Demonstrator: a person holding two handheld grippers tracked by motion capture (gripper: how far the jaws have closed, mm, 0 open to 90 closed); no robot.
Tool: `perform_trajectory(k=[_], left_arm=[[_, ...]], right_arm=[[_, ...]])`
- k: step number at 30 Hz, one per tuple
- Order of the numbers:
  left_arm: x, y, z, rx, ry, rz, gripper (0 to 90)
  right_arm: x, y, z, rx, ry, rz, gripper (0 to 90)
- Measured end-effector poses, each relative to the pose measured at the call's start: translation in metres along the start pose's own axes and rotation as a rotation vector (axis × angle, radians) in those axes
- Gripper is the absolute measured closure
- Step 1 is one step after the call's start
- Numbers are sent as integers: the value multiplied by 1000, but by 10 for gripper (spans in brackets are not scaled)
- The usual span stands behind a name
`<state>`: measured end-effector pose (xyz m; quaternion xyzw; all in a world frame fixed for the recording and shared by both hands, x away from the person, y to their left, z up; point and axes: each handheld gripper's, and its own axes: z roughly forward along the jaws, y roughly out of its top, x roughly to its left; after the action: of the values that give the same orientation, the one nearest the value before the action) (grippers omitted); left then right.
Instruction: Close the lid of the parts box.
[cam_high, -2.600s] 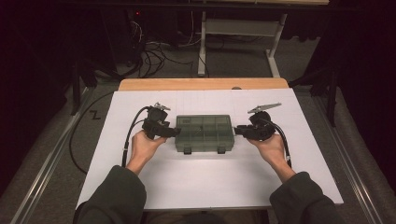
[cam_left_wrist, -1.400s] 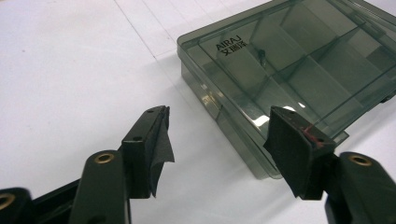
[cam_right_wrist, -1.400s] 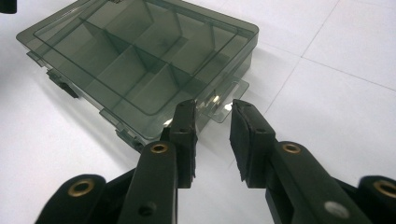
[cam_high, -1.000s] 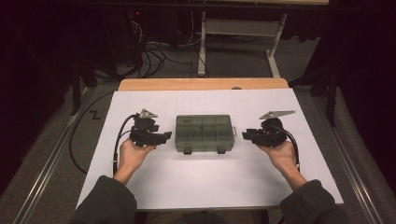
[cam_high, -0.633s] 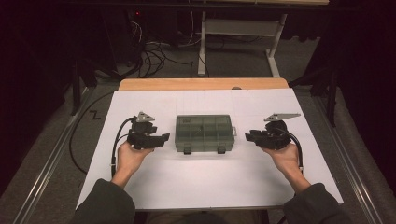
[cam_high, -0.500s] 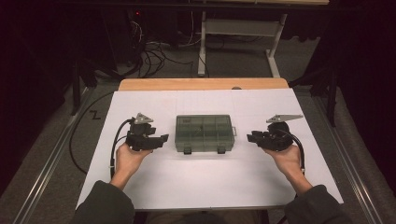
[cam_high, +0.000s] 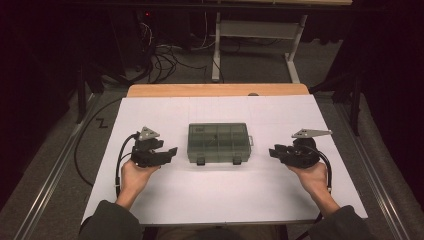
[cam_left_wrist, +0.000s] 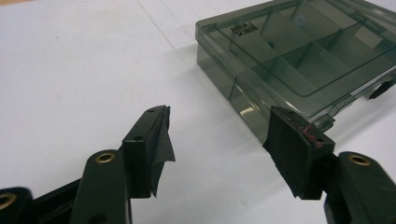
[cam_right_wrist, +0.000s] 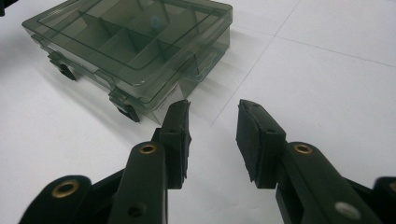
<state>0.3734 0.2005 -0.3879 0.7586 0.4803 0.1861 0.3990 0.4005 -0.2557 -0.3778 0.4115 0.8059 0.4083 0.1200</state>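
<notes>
The smoky translucent plastic compartment box (cam_high: 218, 144), lid shut, lies on the white table (cam_high: 225, 200) between my grippers. My left gripper (cam_high: 170, 152) and right gripper (cam_high: 274, 151) hover just beside its ends, apart from it, both open and empty; the right's jaws have just been opening.

1 compartment box (cam_high: 218, 143), 2 grippers (cam_high: 171, 151) (cam_high: 274, 151)

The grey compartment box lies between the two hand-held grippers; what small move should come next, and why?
Probably rest both on the table. The box lies closed and flat on the white table, and the left hand-held gripper and right hand-held gripper stand apart from it, jaws open and empty.
</notes>
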Motion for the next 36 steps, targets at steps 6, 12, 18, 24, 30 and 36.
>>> perform_trajectory(k=[6, 12, 18, 24, 30, 36], left_arm=[[0, -5, -2, -11, 6, 1, 395], [0, -10, -4, -18, 5, -6, 394], [0, -14, -6, -28, 8, -15, 394], [1, -19, -7, -38, 14, -24, 394], [-3, -24, -8, -53, 41, 0, 390], [-2, -27, -8, -70, 35, -10, 390]], right_arm=[[-1, -8, -3, -12, -1, 4, 641], [-4, -15, -7, -26, -8, 24, 627], [-8, -24, -12, -44, -17, 47, 619], [-11, -32, -15, -52, -23, 55, 603], [-12, -38, -16, -65, -25, 59, 594], [-13, -43, -17, -80, -30, 55, 584]])
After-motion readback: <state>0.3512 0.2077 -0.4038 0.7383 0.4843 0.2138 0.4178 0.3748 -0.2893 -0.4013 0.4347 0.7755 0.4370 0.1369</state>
